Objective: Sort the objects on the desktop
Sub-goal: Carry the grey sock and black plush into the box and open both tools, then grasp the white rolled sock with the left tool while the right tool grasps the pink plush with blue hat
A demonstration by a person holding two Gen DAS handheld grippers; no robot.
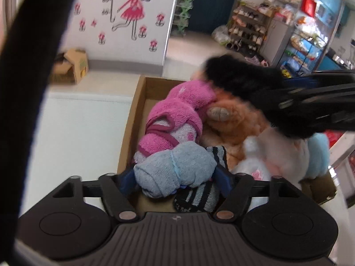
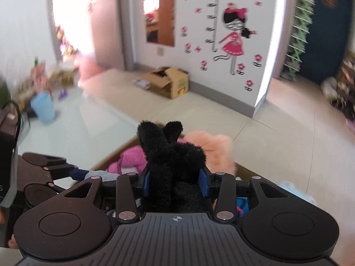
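Note:
A cardboard box (image 1: 135,110) on the white table holds soft things: a pink towel roll (image 1: 177,115), a brown teddy bear (image 1: 235,128), a striped sock (image 1: 199,197) and pale plush toys. A light blue towel roll (image 1: 175,170) lies on the pile between the blue pads of my left gripper (image 1: 175,178). The pads stand at its two ends without squeezing it. My right gripper (image 2: 175,181) is shut on a black plush toy (image 2: 168,155) and hangs over the box; in the left wrist view that toy (image 1: 239,82) is above the bear.
White tabletop (image 1: 84,133) lies left of the box. An open carton (image 2: 168,82) sits on the floor by the wall with the pink girl sticker. A blue bin (image 2: 43,107) stands far left, and shoe racks (image 1: 248,26) stand at the back right.

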